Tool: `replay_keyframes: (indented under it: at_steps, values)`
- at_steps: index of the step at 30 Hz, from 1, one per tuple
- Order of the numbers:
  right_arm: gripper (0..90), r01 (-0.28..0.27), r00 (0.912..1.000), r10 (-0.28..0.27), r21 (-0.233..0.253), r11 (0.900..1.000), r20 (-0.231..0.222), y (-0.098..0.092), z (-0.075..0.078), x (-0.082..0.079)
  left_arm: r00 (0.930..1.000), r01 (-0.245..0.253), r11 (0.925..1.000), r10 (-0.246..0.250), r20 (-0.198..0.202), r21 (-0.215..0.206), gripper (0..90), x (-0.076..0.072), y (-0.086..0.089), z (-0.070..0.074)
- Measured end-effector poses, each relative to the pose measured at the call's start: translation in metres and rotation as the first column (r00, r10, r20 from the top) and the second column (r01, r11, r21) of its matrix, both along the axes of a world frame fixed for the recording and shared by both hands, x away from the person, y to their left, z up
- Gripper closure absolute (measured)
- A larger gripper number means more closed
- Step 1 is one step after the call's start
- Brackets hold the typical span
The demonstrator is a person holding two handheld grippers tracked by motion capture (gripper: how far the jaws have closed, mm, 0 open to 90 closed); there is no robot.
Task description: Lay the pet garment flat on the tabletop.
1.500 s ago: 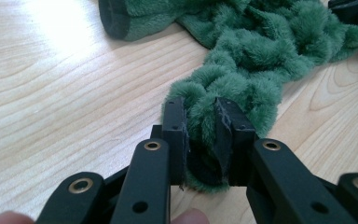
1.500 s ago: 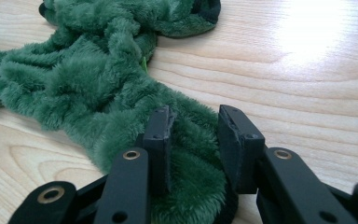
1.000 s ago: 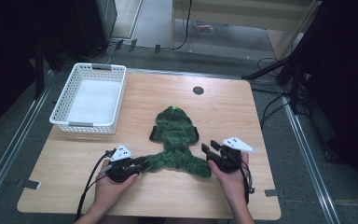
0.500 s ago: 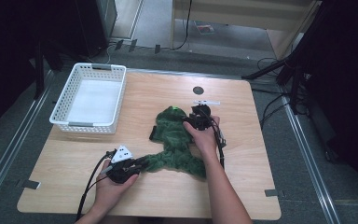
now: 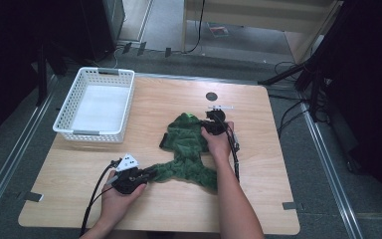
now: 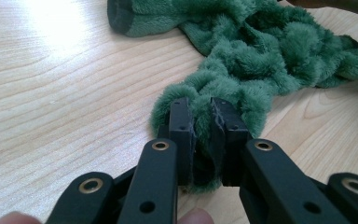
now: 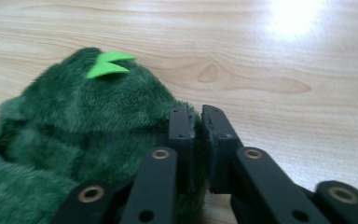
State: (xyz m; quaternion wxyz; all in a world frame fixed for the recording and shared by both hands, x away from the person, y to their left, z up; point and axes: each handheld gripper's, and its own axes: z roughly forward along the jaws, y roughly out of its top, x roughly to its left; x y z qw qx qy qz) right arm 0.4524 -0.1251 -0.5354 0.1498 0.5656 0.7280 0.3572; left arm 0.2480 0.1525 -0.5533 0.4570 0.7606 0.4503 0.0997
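On the tabletop [image 5: 278, 164] lie one green plush garment [image 5: 186, 149] and one white basket [image 5: 95, 106]. Your left hand-held gripper [image 6: 200, 122] pinches the garment's near corner; your right hand-held gripper [image 7: 196, 122] is clamped on its far edge.

Desk [image 5: 258, 199] mostly bare. Only obstacles: white basket [image 5: 95, 105] at far-left corner, and green plush garment [image 5: 186, 149] sprawled mid-desk w/ both tongs on it, left tongs [image 5: 146, 175] at near end, right tongs [image 5: 210, 124] at far end. Open lanes: right side, far edge, near strip, gap btwn basket & plush.
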Motion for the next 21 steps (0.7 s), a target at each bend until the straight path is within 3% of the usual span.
replay_keyframes:
  at_steps: [4,6,10,16,21]
  values:
    - [83.9,-0.004,0.9993,0.005,-0.035,0.999,0.036,-0.004,0.001,-0.004,1.0,-0.002,1.0,0.002,0.003,-0.003,79.5,0.0,0.0,0.0]
    - [84.3,0.02,0.9984,-0.017,-0.047,0.999,0.054,-0.01,0.003,-0.005,1.0,0.0,1.0,0.0,0.01,-0.002,78.9,-0.001,0.0,0.0]
    - [78.5,0.051,0.995,-0.052,0.007,0.999,0.085,-0.022,0.009,-0.008,0.9996,0.01,0.9999,-0.01,0.025,-0.013,75.4,-0.002,0.0,0.0]
    - [71.6,0.006,0.9921,-0.01,0.03,1.0,0.125,-0.028,0.017,-0.021,0.9992,0.0,0.9996,0.001,0.041,-0.027,65.7,-0.003,0.001,0.001]
    - [54.7,-0.02,0.9883,0.005,0.097,0.995,0.152,-0.037,0.025,-0.037,0.9964,-0.029,0.997,0.034,0.078,-0.072,51.7,-0.006,0.006,0.003]
